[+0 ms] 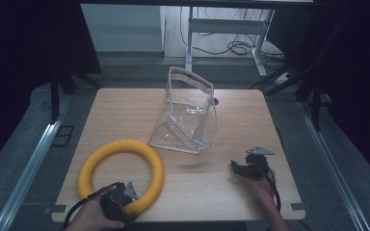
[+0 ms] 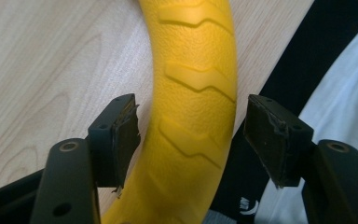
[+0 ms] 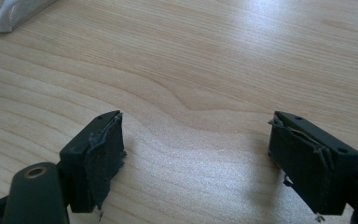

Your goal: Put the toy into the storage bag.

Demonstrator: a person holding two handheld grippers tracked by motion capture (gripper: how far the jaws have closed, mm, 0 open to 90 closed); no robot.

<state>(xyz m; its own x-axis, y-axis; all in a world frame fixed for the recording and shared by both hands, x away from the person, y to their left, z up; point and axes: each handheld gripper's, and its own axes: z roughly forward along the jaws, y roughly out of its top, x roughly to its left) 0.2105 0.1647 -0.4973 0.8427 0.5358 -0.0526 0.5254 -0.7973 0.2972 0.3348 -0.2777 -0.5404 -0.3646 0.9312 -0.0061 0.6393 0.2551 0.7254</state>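
Yellow ring (image 1: 120, 172) lies at 7 o'clock on the counter (image 1: 207, 168) — looks light, grippy w/ ribbed tread. Your left claw (image 2: 191, 135) straddles its rim unclenched; pinch across there. Right claw (image 3: 196, 158) released.

Light wooden table (image 1: 125, 103) — yellow ring (image 1: 120, 171) near front-left, clear plastic pouch (image 1: 188, 113) mid-back

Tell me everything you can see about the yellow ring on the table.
The yellow ring is a thick, closed hoop that looks like soft rubber or foam, with a pebbled skin and raised zigzag ridges. It lies flat on the near left part of the wooden table. The left gripper straddles its near edge, pads not yet pressing.
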